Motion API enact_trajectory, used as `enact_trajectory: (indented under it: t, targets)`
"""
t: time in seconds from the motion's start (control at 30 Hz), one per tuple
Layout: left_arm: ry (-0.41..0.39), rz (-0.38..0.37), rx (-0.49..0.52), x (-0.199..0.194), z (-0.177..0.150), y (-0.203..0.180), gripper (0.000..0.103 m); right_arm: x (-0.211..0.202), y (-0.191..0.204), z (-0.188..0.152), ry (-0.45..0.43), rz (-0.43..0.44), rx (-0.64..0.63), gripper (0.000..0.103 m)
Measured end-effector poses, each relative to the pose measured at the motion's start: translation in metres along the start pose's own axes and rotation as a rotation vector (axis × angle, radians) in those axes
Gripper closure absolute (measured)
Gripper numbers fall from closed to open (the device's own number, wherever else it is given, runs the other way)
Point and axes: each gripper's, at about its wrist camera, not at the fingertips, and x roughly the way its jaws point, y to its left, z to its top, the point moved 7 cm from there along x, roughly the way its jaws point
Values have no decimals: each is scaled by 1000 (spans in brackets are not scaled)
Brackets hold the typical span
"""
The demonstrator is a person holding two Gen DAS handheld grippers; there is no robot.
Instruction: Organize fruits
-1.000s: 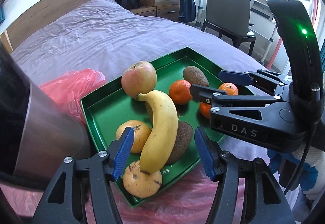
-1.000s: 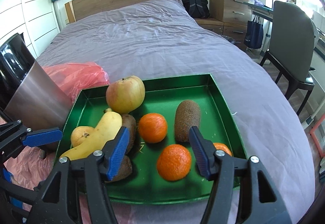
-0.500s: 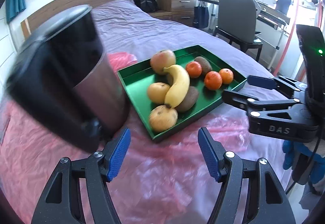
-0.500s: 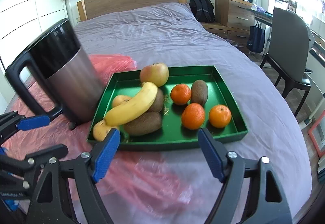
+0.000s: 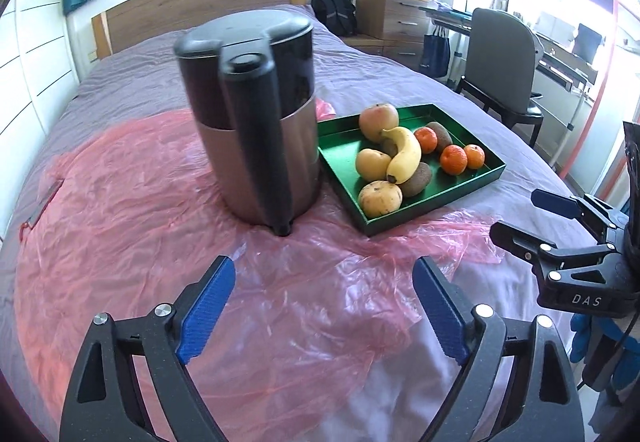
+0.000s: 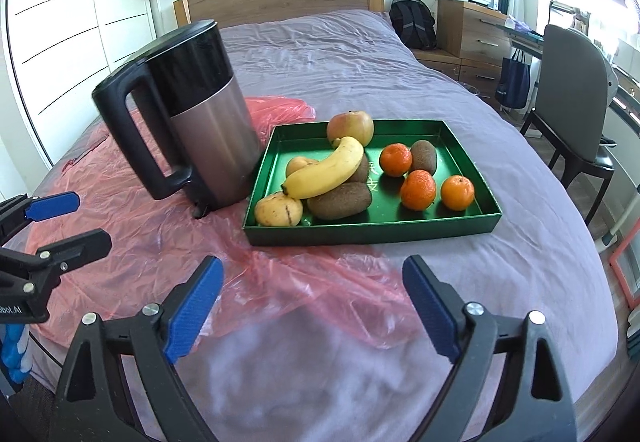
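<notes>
Right wrist view shows the right claw (image 6: 312, 302) spread wide and holding nothing, hovering over crumpled pink plastic sheet (image 6: 280, 282) on the bed (image 6: 360, 53). The left claw (image 5: 324, 306) is likewise spread and empty above the same sheet. Beyond both sits the green tray (image 6: 372, 228) holding a banana (image 6: 326, 169) across kiwis, with an apple (image 6: 350, 126) behind and three tangerines to its right. A kettle (image 6: 188, 113) stands just beside the tray's left wall.
</notes>
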Motion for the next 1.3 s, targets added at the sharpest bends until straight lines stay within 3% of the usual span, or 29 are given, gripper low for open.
enact_trajectory:
  t: [0.27, 0.47, 0.67, 1.3]
  targets:
    - [-46, 98, -16, -29, -18, 21, 13, -19, 18, -9, -33, -12, -19, 0]
    - [-64, 101, -38, -47, -27, 31, 12, -32, 27, -9, -72, -31, -42, 0]
    - [-58, 102, -48, -57, -41, 41, 2, -41, 32, -8, -107, -39, -46, 0]
    - [-61, 146, -92, -68, -61, 60, 1, -42, 41, -23, -83, -44, -46, 0]
